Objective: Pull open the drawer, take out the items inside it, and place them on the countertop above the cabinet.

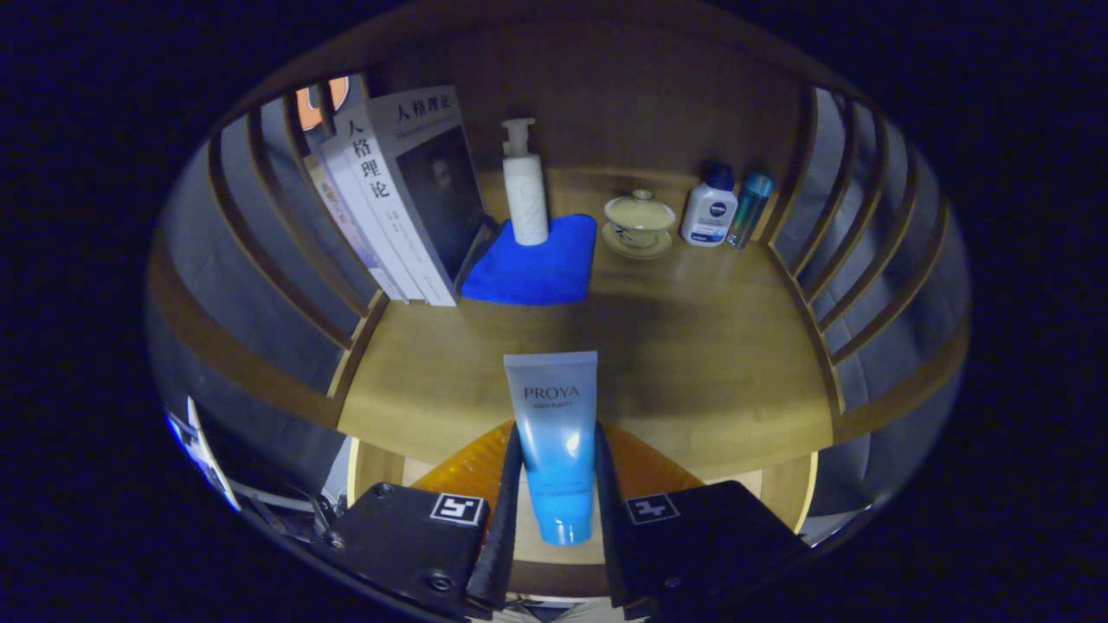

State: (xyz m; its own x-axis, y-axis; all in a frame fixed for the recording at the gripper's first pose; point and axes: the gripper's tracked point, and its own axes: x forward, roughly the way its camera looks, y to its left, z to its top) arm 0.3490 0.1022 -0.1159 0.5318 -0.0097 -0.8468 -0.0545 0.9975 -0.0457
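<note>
Holding the tube between its two fingers, the gripper stands closed on it, both fingers pressed against the tube's sides near the cap end, cap pointing down toward the open drawer. The tube's flat crimped end rises over the front edge of the countertop. An orange item lies in the drawer just behind the fingers.

The step in hand appears to be the placing of the tube on the countertop. The front half of the surface is bare; the back holds books leaning at the left, a pump bottle standing on a blue cloth, a lidded cup and two small bottles at the right.

To do it well, the gripper should carry the tube forward past the edge, lower it onto the bare wood ahead of the cloth, and lay it flat, since a tube held by its sides will likely topple if stood on its cap. Release should come only when it rests on the wood, well back from the edge. The grip looks narrow; slow motion guards against slippage.
</note>
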